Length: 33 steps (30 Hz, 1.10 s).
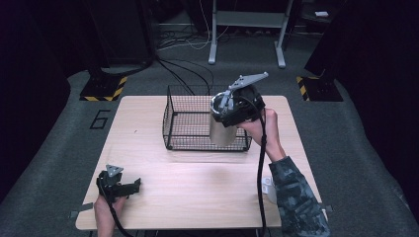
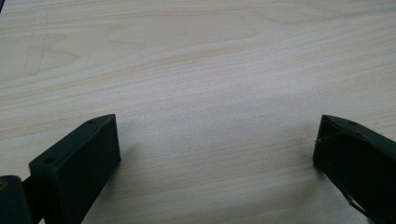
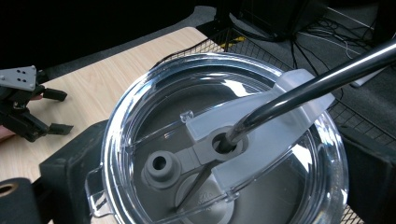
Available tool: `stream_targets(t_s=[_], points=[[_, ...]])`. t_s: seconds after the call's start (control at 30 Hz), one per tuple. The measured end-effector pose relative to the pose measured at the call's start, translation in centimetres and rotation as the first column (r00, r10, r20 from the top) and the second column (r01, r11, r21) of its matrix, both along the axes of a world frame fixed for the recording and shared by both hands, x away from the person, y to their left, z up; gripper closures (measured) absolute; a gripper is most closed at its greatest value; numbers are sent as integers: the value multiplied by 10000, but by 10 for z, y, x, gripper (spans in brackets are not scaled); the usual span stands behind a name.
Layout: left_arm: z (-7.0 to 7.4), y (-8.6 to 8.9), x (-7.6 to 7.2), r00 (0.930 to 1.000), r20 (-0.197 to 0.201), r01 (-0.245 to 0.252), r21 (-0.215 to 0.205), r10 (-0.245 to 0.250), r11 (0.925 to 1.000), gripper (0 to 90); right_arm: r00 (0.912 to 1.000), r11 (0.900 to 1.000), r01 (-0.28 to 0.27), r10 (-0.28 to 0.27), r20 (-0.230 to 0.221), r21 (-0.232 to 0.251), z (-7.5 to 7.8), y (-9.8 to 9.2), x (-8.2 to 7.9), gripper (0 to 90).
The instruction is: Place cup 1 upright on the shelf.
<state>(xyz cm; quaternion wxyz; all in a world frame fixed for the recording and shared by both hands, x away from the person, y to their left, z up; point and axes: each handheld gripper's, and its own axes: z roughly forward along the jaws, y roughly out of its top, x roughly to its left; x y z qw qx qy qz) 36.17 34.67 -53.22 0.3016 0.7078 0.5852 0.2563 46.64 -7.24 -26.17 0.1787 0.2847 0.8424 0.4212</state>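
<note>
Left gripper [image 1: 133, 186]: rested low on the near left part of the wooden table [image 1: 197, 192], held by a hand [image 1: 103, 212]; in the left gripper view its jaws were spread wide over bare wood, pinching nothing.
White object [image 1: 269, 187]: small, near the table's right edge beside the camouflage sleeve [image 1: 296, 197]; too small to identify.
Right gripper [image 1: 222, 116]: raised over the near right side of the wire basket [image 1: 183, 123], jaws clamped on the tumbler.
Tumbler [image 1: 222, 129]: held in the air, tilted, partly over the basket's front wall.
Lid [image 3: 224, 140]: clear, seated on the tumbler, with a metal straw [image 3: 303, 91] through its hole.
Basket: black wire, on the table's far half.
</note>
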Motion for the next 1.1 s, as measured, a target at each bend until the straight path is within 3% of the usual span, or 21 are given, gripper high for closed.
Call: stream_targets(t_s=[0.7,1.1], points=[[0,0,0,10000,48,-28,-7,28,10000,7,9999,10000,-71,71,130,-62,12,25,27,36],[0,0,0,10000,55,-29,-4,29,10000,7,10000,10000,92,-92,37,36,9,37,46,36]])
